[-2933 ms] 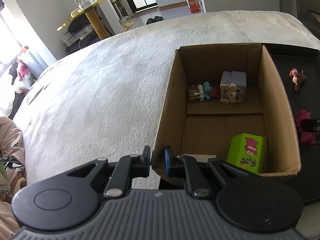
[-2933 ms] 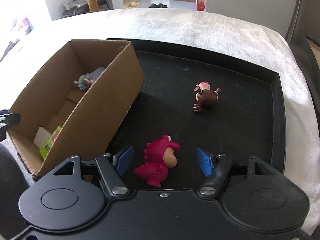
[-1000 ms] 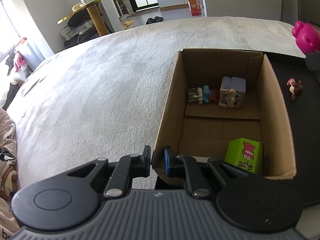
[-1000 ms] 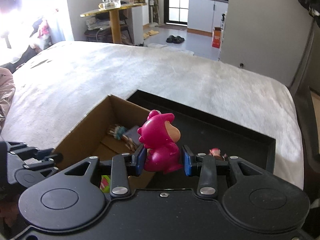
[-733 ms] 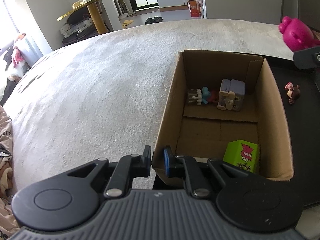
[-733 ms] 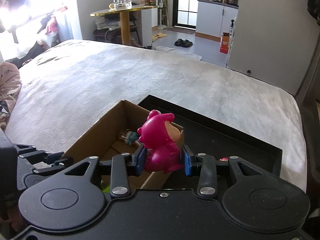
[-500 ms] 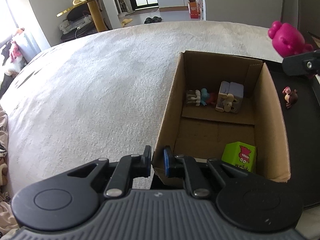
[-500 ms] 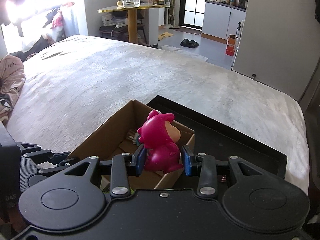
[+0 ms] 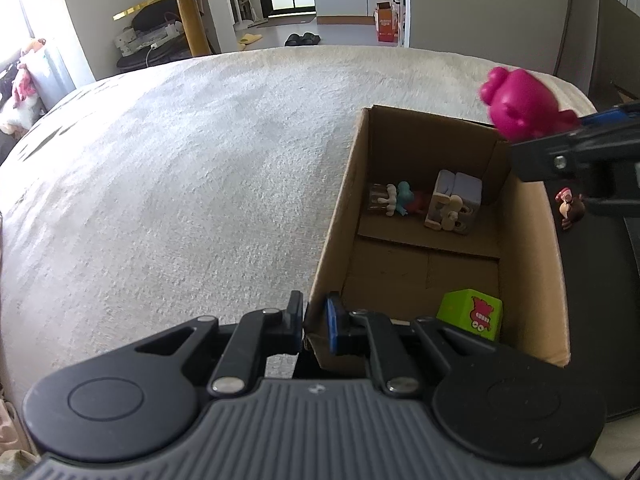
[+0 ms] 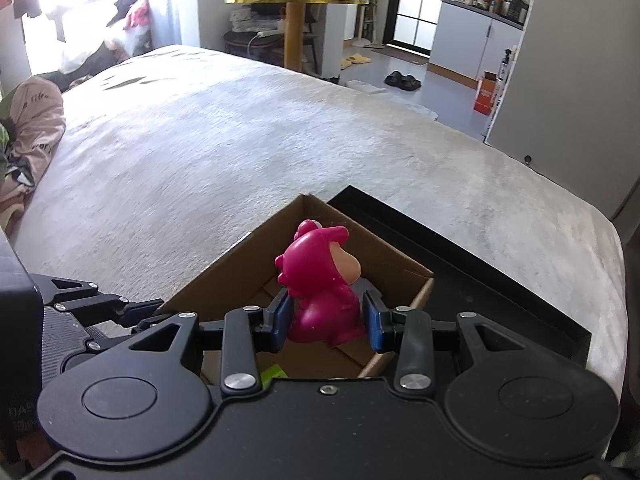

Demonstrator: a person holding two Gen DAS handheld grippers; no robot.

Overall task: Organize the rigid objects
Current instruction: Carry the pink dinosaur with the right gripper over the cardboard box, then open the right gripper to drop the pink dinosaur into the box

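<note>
My right gripper [image 10: 326, 322] is shut on a pink bear-like figure [image 10: 320, 280] and holds it upright in the air. In the left wrist view the pink figure [image 9: 520, 104] hangs over the far right corner of an open cardboard box [image 9: 340, 216]. My left gripper [image 9: 314, 322] is shut on the box's near left corner wall. Inside the box lie a green cube [image 9: 472, 314], a lilac block toy [image 9: 454, 202] and some small figures [image 9: 396, 200]. The box bottom is mostly hidden in the right wrist view.
The box stands on a white fuzzy cover [image 9: 180, 160], beside a black tray [image 9: 600, 280]. A small brown figure [image 9: 570, 208] lies on the tray. A person's pale sleeve [image 10: 36, 120] is at the far left. A gold side table [image 10: 296, 0] stands beyond.
The right gripper has carried the pink figure leftward from above the tray to above the box. The left gripper keeps its hold on the box corner.
</note>
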